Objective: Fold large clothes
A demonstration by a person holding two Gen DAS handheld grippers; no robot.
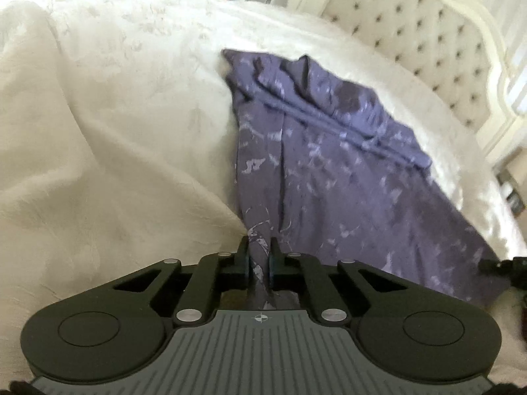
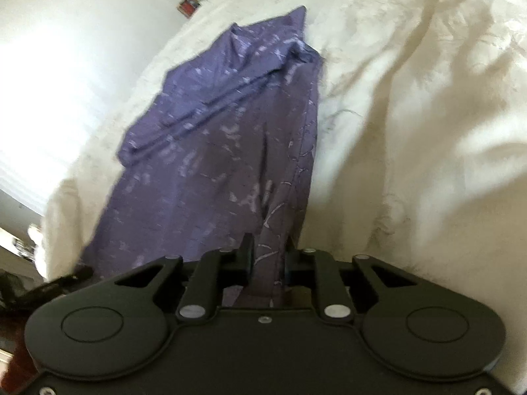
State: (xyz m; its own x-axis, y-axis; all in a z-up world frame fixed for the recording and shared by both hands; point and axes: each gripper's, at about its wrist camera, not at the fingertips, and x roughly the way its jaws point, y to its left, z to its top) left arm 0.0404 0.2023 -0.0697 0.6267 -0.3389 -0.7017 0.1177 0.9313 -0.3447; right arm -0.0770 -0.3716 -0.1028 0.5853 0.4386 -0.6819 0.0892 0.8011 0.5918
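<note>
**Purple cloth pinched at both near corners**

Purple patterned fabric, the garment [image 1: 329, 164] I am folding, lies along a cream bedspread [image 1: 98, 131], running away from both cameras. My left gripper [image 1: 259, 256] has its jaws nearly together, pinching a bunched edge of the cloth, which rises taut between the fingers [image 1: 243, 253]. My right gripper [image 2: 268, 253] likewise clamps a thicker gather of the same garment [image 2: 214, 148], its jaws standing slightly wider.

From the left wrist I see what the right does not: a tufted, button-studded headboard [image 1: 428, 49] in a carved cream frame on the far right, and the black tip of the other tool [image 1: 504, 265] at the right edge, beside the garment's near hem. The right wrist view instead gives me a bright, washed-out window area [image 2: 49, 82] on the left and heavy rumples in the bedspread [image 2: 428, 115] on the right. Both views catch small cluttered items past the far edge of the bed, too blurred to name. A long fold crosses the garment's far part in each.
</note>
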